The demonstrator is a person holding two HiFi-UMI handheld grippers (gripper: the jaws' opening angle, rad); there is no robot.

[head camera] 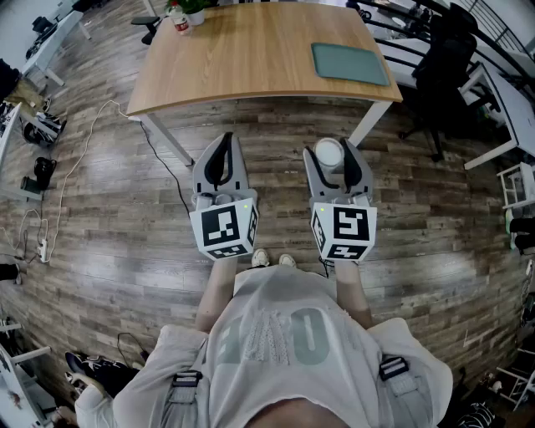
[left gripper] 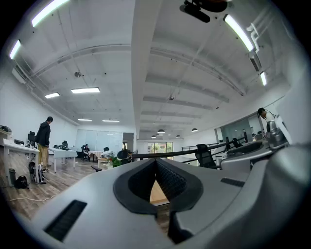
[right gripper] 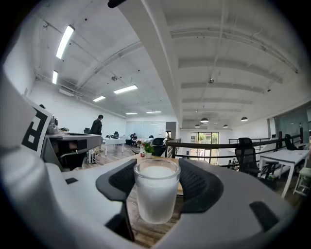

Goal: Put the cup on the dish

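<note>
A frosted white cup (head camera: 328,153) stands upright between the jaws of my right gripper (head camera: 330,160), held over the wooden floor in front of the table. In the right gripper view the cup (right gripper: 156,192) fills the gap and both black pads (right gripper: 119,182) press on its sides. My left gripper (head camera: 224,142) hangs beside it at the same height, jaws shut with nothing between them; in its own view the tips (left gripper: 156,161) meet. A flat green rectangular dish (head camera: 349,63) lies on the right part of the wooden table (head camera: 242,58), well ahead of both grippers.
A potted plant and a red can (head camera: 185,15) stand at the table's far left corner. A black office chair (head camera: 443,67) is to the right of the table. Cables (head camera: 79,163) run over the floor at the left. A person stands far off (left gripper: 43,138).
</note>
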